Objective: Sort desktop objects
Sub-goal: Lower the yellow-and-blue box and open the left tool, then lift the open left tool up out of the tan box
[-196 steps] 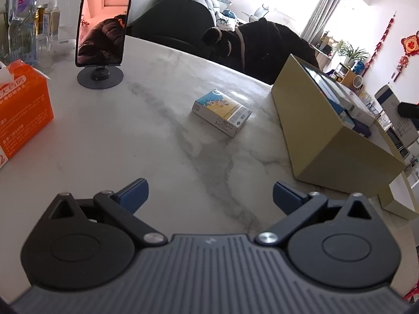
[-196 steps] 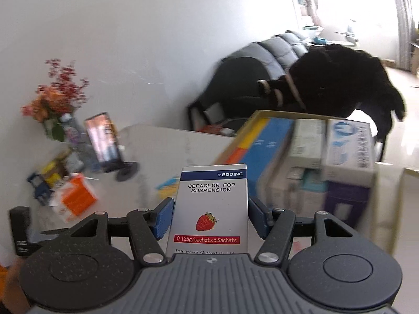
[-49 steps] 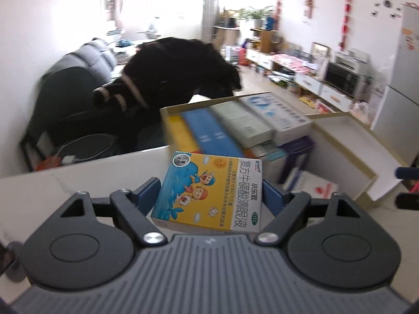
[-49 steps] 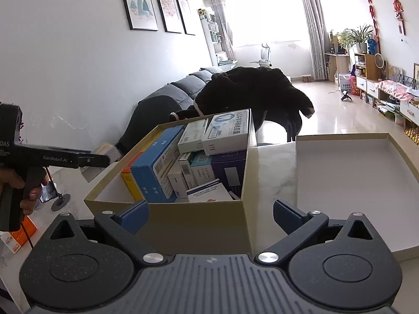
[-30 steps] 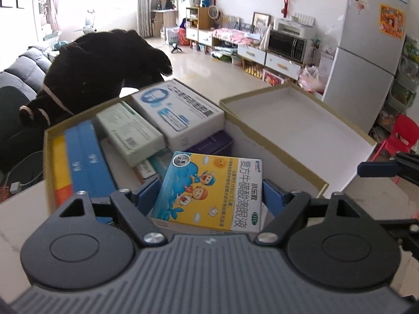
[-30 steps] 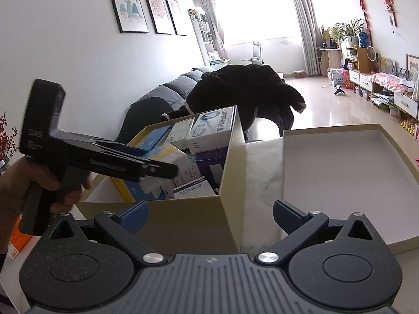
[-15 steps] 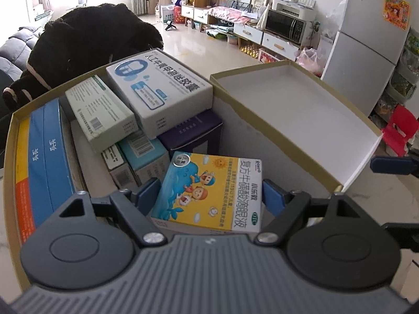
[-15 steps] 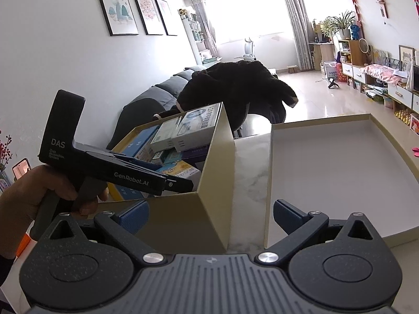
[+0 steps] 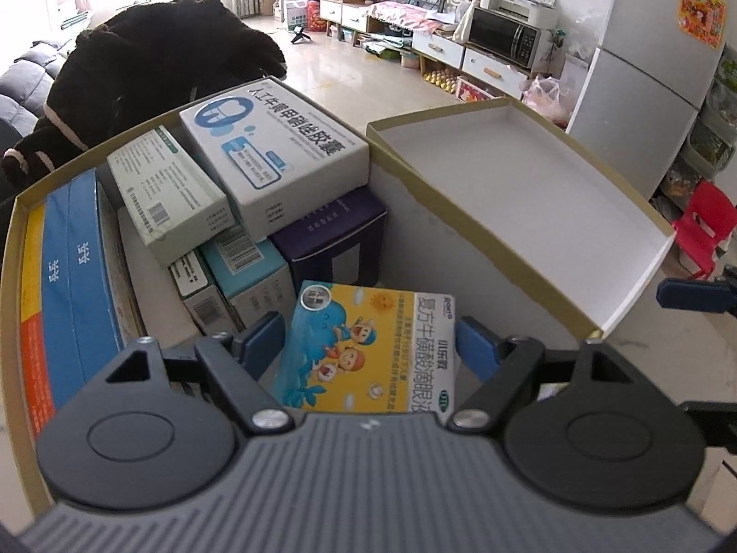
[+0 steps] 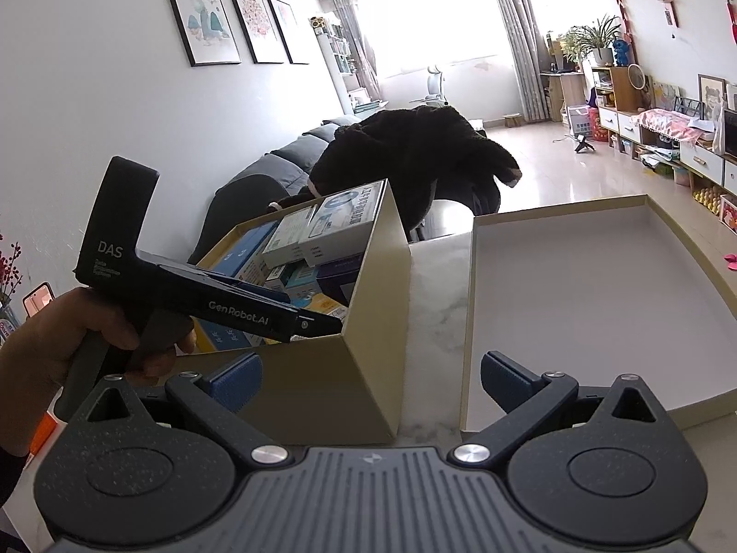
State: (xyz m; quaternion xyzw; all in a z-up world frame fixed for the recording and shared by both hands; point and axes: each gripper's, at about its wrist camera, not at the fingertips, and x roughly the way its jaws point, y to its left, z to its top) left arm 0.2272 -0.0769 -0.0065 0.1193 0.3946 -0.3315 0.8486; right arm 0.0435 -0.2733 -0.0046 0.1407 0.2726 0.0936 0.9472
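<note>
My left gripper [image 9: 368, 345] is shut on a yellow and blue medicine box [image 9: 368, 350] with cartoon children. It holds the box low inside the open gold storage box [image 9: 10, 276], near its right wall. Several medicine boxes fill that container: a blue one [image 9: 78, 276], a white one with blue print [image 9: 276, 156], a purple one [image 9: 331, 230]. In the right wrist view a hand [image 10: 60, 350] reaches the left gripper [image 10: 322, 322] into the storage box [image 10: 322, 391]. My right gripper [image 10: 368, 382] stands open and empty before that box's corner.
The box's lid [image 10: 576, 299] lies upturned and empty on the marble table [image 10: 437, 299], to the right of the storage box. A black coat [image 10: 414, 147] hangs over a chair behind. A phone [image 10: 37, 299] stands at far left, an orange pack [image 10: 41, 433] lower down.
The left gripper picked the cartoon box off the table, carried it over the storage box and sank with it inside. The right gripper, which earlier held a strawberry box, is empty and has barely moved.
</note>
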